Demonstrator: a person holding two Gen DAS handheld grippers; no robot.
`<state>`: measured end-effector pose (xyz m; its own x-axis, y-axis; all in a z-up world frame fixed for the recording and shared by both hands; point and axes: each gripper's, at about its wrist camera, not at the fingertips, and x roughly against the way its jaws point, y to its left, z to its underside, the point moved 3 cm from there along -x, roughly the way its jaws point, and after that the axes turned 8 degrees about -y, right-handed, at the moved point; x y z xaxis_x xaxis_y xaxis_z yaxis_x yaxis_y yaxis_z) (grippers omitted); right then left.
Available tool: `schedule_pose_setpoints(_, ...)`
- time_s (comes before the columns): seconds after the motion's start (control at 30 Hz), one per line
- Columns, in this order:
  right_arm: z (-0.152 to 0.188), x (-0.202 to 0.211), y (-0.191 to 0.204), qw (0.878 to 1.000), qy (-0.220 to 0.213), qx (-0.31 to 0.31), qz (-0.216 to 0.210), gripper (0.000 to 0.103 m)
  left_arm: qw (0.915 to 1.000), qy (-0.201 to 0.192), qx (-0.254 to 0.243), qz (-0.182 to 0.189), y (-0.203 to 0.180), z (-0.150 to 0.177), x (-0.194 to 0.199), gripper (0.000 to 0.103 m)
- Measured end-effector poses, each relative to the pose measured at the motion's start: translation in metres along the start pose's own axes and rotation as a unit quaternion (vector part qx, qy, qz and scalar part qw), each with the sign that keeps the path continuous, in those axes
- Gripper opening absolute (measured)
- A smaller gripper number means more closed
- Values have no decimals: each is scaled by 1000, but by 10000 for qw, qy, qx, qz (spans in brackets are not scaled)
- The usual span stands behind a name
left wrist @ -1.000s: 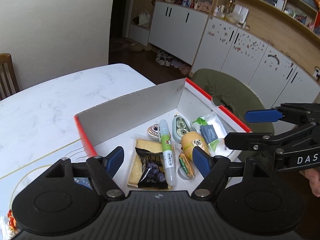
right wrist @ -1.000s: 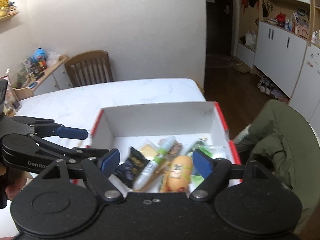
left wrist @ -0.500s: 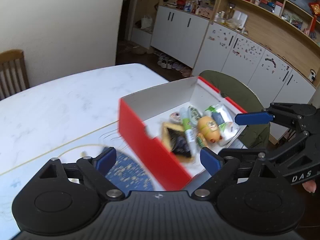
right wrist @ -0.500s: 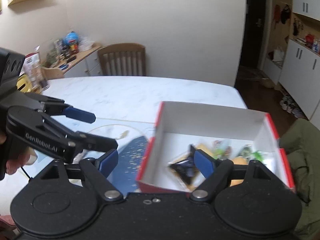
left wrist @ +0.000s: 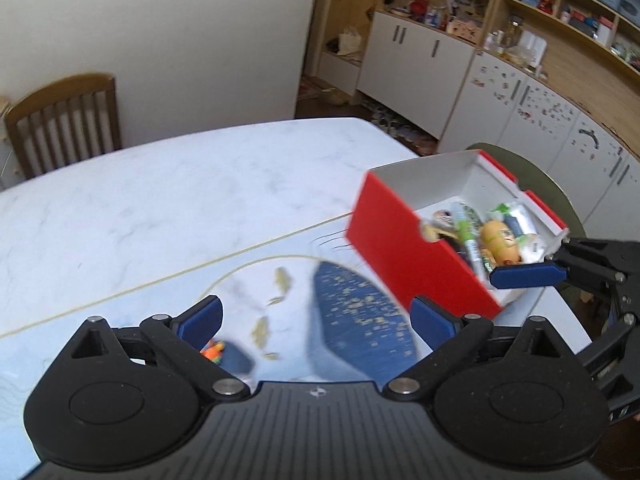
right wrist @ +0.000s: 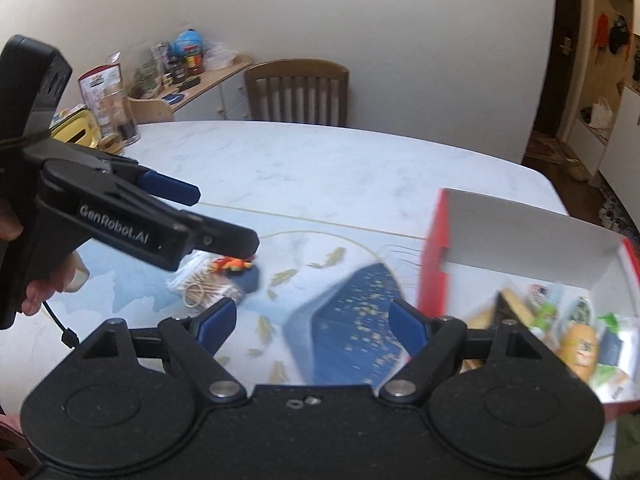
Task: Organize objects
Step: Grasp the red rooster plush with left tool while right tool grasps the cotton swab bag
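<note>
Red box (left wrist: 404, 248), off to the right of both sets of jaws, already holds several snacks and a pen; an orange trinket (right wrist: 234, 265) and a packet of sticks (right wrist: 208, 286) wait on the table (left wrist: 160, 200). Left gripper (left wrist: 316, 316), its jaws just opened wide, and right gripper (right wrist: 312, 320), also spread, angle downward, empty.

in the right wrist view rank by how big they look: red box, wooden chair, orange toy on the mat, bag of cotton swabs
1. red box
2. wooden chair, though it stands farther back, so it is really bigger than it looks
3. bag of cotton swabs
4. orange toy
</note>
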<state>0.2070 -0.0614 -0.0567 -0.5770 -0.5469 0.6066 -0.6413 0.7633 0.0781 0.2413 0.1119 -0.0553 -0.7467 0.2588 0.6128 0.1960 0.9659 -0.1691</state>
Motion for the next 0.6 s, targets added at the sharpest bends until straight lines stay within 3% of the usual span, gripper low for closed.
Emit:
schedule_pose_setpoints(0.27, 6, -44, 28, 9992, 230, 272, -190, 83, 9992, 254, 242, -173, 55, 16, -12, 102)
schedule_pose_setpoints(0.6, 16, -94, 55, 9925, 526, 974, -521, 83, 9945, 832, 415, -481, 101, 37, -59, 102)
